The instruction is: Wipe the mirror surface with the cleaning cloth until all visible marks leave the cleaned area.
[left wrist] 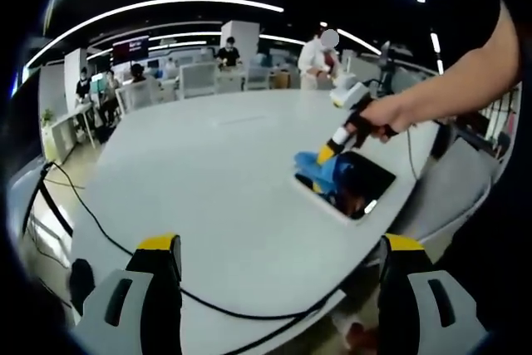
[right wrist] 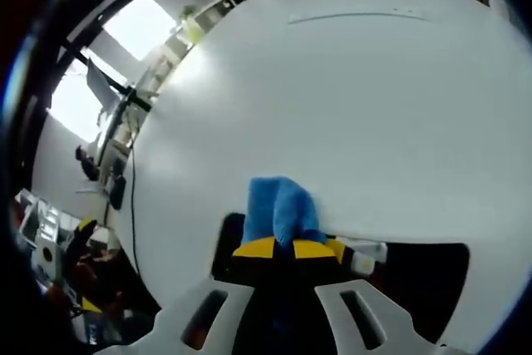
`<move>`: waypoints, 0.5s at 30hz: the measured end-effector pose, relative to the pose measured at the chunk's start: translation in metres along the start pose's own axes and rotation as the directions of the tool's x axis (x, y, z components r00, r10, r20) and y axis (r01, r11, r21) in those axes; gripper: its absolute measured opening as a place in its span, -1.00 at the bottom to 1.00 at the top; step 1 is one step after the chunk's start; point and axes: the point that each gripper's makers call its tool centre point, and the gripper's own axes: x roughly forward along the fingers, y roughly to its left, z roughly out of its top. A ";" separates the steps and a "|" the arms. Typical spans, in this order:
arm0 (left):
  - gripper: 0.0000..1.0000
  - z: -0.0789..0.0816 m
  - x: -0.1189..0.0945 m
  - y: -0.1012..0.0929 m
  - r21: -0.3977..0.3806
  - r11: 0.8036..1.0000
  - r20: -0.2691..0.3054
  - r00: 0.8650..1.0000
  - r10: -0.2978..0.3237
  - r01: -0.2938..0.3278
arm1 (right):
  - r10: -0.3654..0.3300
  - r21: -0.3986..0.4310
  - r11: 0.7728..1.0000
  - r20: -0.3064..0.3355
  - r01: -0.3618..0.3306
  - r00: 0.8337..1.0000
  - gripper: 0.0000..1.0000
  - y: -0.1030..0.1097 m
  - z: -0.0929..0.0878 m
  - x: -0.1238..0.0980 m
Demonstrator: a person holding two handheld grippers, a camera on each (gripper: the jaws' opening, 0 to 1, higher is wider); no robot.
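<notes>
Right gripper (right wrist: 285, 248) clenched on blue cloth (right wrist: 280, 208) at mirror (left wrist: 356, 183) near table edge; left gripper (left wrist: 278, 265) released. Risk: hard wipe pushes mirror off.

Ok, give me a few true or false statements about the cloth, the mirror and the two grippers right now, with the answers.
1. The right gripper is shut on the blue cloth. True.
2. The cloth is red. False: it is blue.
3. The mirror lies flat on the white table. True.
4. The left gripper is holding the cloth. False: its jaws stand apart with nothing between them, back from the mirror.
5. In the left gripper view, the cloth lies at the table's far end, away from the mirror. False: it is on the mirror's edge, under the right gripper.
</notes>
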 end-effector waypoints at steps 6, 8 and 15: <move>0.99 -0.006 0.002 -0.008 -0.010 1.000 -0.004 1.000 -0.003 0.003 | -0.010 0.003 1.000 -0.004 0.010 1.000 -1.00 -0.013 -0.001 -0.007; 0.99 -0.005 0.002 -0.009 -0.012 1.000 -0.006 1.000 -0.005 0.005 | -0.012 0.003 1.000 -0.003 0.012 1.000 -1.00 -0.015 -0.001 -0.008; 0.99 0.001 0.002 -0.004 -0.003 1.000 0.005 1.000 -0.003 0.003 | -0.038 -0.061 0.997 0.025 0.039 0.999 -1.00 -0.013 -0.001 -0.005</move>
